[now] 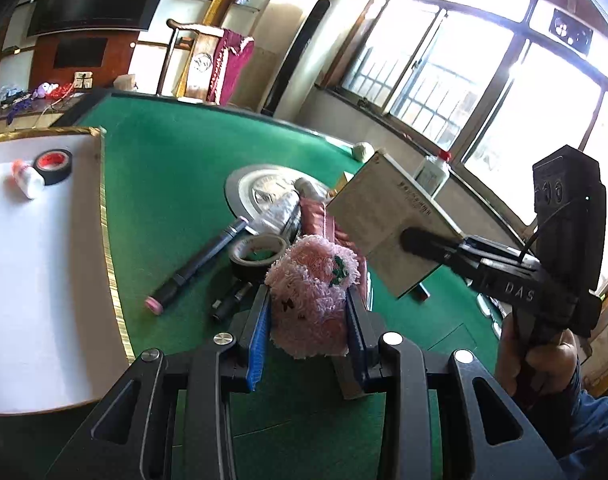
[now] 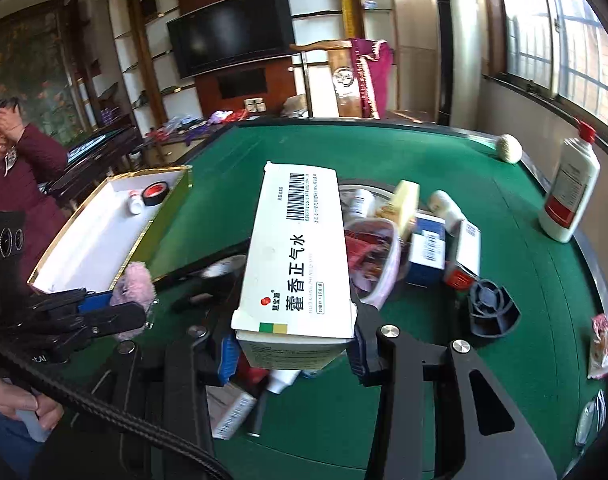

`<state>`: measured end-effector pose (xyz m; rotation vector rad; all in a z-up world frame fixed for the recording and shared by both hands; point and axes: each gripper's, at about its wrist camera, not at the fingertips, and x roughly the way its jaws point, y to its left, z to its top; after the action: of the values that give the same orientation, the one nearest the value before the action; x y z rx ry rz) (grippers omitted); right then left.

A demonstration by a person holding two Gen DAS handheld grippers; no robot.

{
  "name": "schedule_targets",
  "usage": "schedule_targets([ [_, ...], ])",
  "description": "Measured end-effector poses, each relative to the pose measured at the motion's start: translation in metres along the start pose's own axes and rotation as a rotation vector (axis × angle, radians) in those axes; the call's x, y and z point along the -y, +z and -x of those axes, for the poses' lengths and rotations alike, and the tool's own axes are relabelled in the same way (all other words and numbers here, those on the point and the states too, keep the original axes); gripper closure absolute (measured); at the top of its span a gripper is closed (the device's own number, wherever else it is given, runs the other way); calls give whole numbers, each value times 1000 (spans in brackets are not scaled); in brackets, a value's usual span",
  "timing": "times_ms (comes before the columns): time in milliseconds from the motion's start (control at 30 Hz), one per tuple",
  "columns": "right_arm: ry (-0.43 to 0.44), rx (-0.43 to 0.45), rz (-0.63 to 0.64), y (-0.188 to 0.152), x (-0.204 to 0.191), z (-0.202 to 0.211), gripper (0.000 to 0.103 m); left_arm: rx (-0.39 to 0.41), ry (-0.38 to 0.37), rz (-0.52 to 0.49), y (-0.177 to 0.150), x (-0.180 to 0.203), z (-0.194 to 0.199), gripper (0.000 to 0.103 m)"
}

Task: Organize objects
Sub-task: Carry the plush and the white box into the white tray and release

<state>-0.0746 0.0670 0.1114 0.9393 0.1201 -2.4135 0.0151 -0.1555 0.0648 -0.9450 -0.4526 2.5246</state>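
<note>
In the left wrist view my left gripper (image 1: 308, 300) is shut on a pink fluffy plush (image 1: 312, 300), its blue pads pressing both sides, raised over the green table (image 1: 176, 168). My right gripper (image 2: 296, 344) is shut on a long white medicine box (image 2: 300, 248) with a barcode, lifted above the pile. The left wrist view shows that box (image 1: 384, 220) tilted at the right, with the right gripper (image 1: 416, 240) clamped on it. The right wrist view has the left gripper (image 2: 124, 304) and the plush (image 2: 134, 284) at the left, near the white gold-edged tray (image 2: 92, 240).
The tray (image 1: 44, 280) holds a black tape roll (image 1: 54, 165) and a small bottle (image 1: 26, 178). A marker (image 1: 200, 264), a tape roll (image 1: 256, 252), small boxes (image 2: 426, 248), a black fan part (image 2: 492, 308) and a red-capped white bottle (image 2: 568, 196) lie on the table. A person (image 2: 20, 168) sits at the left.
</note>
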Motion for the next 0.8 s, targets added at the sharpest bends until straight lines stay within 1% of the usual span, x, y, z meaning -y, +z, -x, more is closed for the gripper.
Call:
schedule_targets([
  [100,27,-15,38,7,-22,-6,62,24,18,21,7,-14,15,73],
  [233,72,-41,76,19,-52,-20,62,46,68,46,15,-37,37,73],
  [300,93,-54,99,28,-68,-29,62,56,96,57,19,-49,47,73],
  [433,141,-84,138,44,-101,-49,62,63,176,88,30,-85,69,73],
  [567,173,-131,173,62,-135,-83,62,55,228,153,44,-128,80,73],
  [633,180,-159,174,67,-147,-100,62,45,266,181,52,-152,84,73],
  [667,181,-181,167,71,-154,-115,62,40,288,193,54,-164,85,73],
  [733,173,-209,155,78,-163,-136,62,23,326,238,63,-186,83,73],
  [767,163,-217,157,80,-168,-143,62,12,332,250,65,-195,80,73],
  [800,145,-226,158,82,-174,-154,62,0,358,258,70,-204,74,73],
])
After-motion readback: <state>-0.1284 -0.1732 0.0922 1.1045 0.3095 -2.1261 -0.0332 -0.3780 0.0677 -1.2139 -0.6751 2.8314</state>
